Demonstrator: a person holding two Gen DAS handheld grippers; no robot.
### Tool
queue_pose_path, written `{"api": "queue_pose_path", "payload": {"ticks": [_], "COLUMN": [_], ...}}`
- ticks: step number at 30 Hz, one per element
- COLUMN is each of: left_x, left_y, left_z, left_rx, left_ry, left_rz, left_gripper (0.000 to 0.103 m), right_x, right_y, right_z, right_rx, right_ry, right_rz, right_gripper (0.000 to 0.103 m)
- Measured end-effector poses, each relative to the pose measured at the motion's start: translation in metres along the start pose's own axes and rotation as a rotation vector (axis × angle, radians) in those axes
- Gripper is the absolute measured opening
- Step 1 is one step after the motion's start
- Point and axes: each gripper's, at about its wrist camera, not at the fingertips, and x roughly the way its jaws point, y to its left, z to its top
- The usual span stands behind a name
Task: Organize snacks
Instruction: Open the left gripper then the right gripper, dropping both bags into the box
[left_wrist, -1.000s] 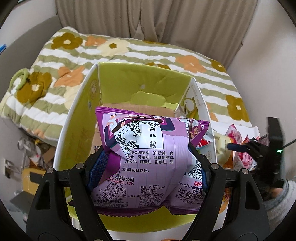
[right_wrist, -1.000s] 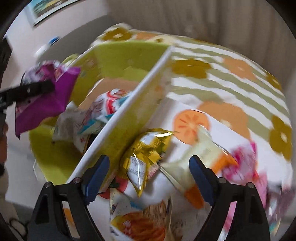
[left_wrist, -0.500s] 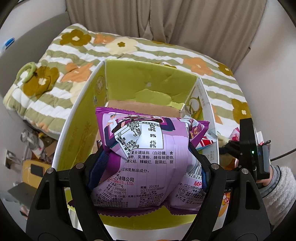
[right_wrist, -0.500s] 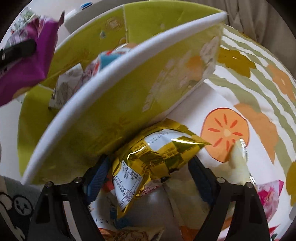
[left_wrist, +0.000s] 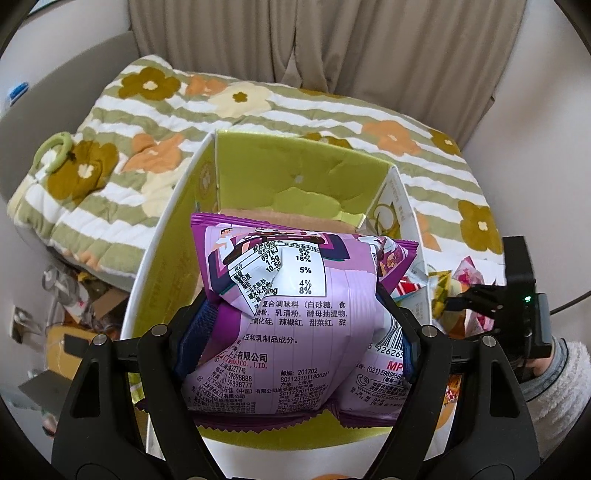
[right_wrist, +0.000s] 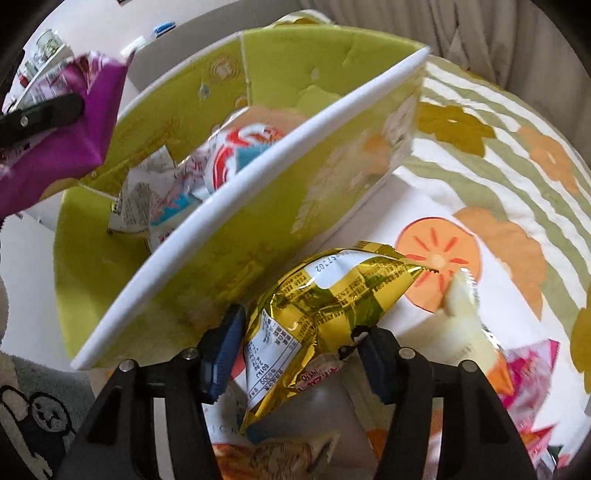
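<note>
My left gripper (left_wrist: 295, 332) is shut on a purple snack bag (left_wrist: 291, 314) and holds it above the near end of a green open box (left_wrist: 295, 177). The purple bag also shows at the far left of the right wrist view (right_wrist: 55, 147). My right gripper (right_wrist: 295, 350) has closed on a gold snack bag (right_wrist: 317, 314) that lies just outside the box wall (right_wrist: 258, 184). The right gripper shows at the right edge of the left wrist view (left_wrist: 480, 299). A red and white bag (right_wrist: 236, 147) and other packets lie inside the box.
The box sits on a bed with a green striped flower quilt (left_wrist: 110, 166). Several loose snack bags lie right of the box: pink ones (right_wrist: 528, 365), a pale yellow one (right_wrist: 461, 314), and one by the near edge (right_wrist: 273, 454). Curtains (left_wrist: 314, 40) hang behind.
My right gripper moved in close beside the box wall and its fingers closed in from wide open onto the gold bag. My left gripper kept the purple bag over the box.
</note>
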Motion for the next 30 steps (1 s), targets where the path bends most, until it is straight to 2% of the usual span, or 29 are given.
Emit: {"api": "queue_pose_path", "payload": {"ticks": [1,2,4,11,16,22,26,29,30], "left_x": [-0.003,-0.005,-0.012,-0.036,-0.044,-0.027,-0.007,0.011,0.015], "left_y": [0.000,0.000,0.000,0.008,0.016,0.033,0.044,0.048,0.048], "left_z": [0.001,0.001,0.004,0.015,0.029,0.059,0.083,0.096,0.099], "left_rx": [0.003,0.006,0.012,0.024,0.036,0.060,0.100,0.132,0.141], "left_ry": [-0.004,-0.008,-0.020,-0.078,-0.110,-0.109,-0.098,-0.087,-0.084], "left_rz": [-0.003,-0.006,-0.013,-0.037,-0.045,-0.044,-0.051,-0.052,-0.046], "left_gripper": [0.077,0.077,0.077,0.077,0.077,0.077,0.078,0.086,0.099], "right_x": [-0.007,-0.015,-0.034,-0.089,-0.122,-0.125,-0.111,-0.101,-0.099], "right_y": [-0.001,0.001,0.003,0.009,0.030,0.053,0.064,0.071,0.070], "right_z": [0.000,-0.001,0.000,0.008,0.032,0.076,0.104,0.117,0.119], "right_rx": [0.006,0.014,0.035,0.091,0.106,0.119,0.161,0.210,0.226], "right_ry": [-0.008,-0.018,-0.033,-0.131,-0.221,-0.313,-0.330,-0.348,-0.350], "right_rz": [-0.009,-0.020,-0.042,-0.088,-0.107,-0.095,-0.094,-0.099,-0.102], "right_gripper": [0.054,0.049,0.045,0.043,0.043,0.043,0.043,0.043,0.043]}}
